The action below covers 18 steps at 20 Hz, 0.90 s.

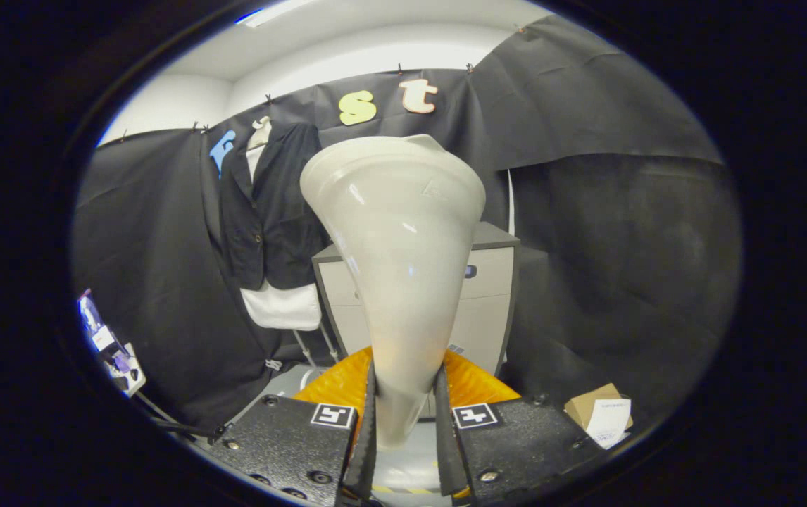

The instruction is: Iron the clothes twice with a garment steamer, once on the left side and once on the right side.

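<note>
My gripper [403, 415] is shut on the white garment steamer [400, 239], both fingers pressing its narrow handle. The steamer stands upright between the fingers and widens to a flat head at the top. A dark jacket [270, 204] over a white shirt [280, 306] hangs on the booth wall, beyond the fingers and to the left of the steamer head. The steamer head is apart from the jacket and faces away from me.
A grey and beige cabinet [488, 282] stands behind the steamer. An orange ribbed object [336, 384] lies just ahead of the fingers. A small cardboard box with a white label [601, 412] sits to the right. Some equipment [111, 348] stands at the far left.
</note>
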{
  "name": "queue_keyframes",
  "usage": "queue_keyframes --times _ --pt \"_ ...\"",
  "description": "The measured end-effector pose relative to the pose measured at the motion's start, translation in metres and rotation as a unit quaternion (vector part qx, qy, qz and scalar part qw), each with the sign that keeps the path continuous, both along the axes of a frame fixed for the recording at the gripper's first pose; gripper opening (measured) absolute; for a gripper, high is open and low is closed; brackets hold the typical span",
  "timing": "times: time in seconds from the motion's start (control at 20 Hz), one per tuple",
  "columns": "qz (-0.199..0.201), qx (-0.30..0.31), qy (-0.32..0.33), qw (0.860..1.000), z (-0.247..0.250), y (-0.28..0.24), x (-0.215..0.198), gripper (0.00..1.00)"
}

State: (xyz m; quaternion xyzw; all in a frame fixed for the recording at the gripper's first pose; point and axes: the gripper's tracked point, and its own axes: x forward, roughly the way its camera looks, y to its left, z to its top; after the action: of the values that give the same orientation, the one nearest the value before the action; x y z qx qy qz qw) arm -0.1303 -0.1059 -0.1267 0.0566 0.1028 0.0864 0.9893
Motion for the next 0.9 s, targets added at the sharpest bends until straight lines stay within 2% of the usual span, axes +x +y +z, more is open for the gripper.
queue_keyframes --times 0.9 --pt "0.0 0.003 -0.009 1.0 0.025 -0.016 0.01 0.38"
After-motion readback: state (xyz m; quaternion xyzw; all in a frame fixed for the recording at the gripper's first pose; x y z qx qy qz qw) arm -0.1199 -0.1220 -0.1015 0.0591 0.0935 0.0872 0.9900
